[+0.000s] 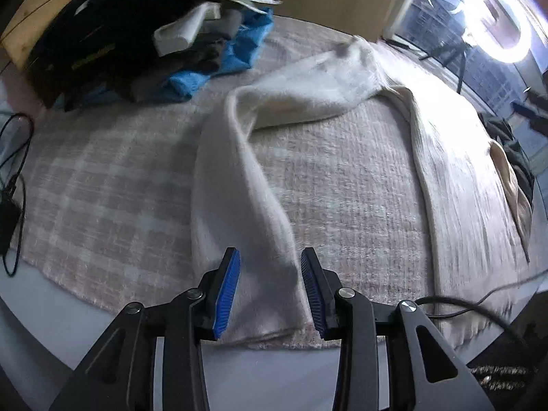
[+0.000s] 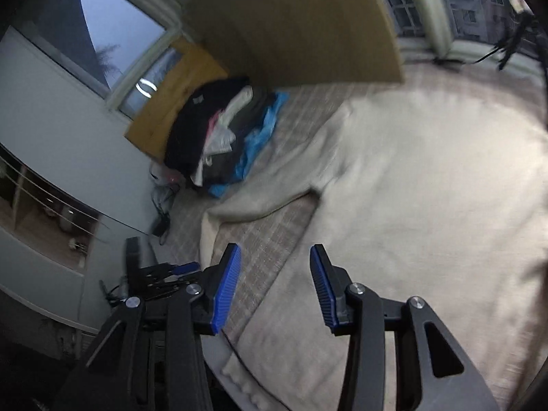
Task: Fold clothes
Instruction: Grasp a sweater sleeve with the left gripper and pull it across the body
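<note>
Left tongs (image 1: 270,287): your blue pads are spread, the sweater sleeve (image 1: 239,185) lying between them, not pinched.
Right tongs (image 2: 274,287): spread and empty, above the sweater's edge.
Sweater (image 2: 428,205): cream, spread flat on the checked blanket (image 1: 102,185), its body toward 3 o'clock in your left view.
Clothes pile (image 1: 137,34): dark and blue, at 11 o'clock.
Ring light (image 1: 496,24): at 1 o'clock.

I see a table (image 1: 102,335) under a checked cloth (image 1: 113,185). On it: a cream sweater (image 1: 239,188) near, a clothes pile (image 1: 144,51) far left.
</note>
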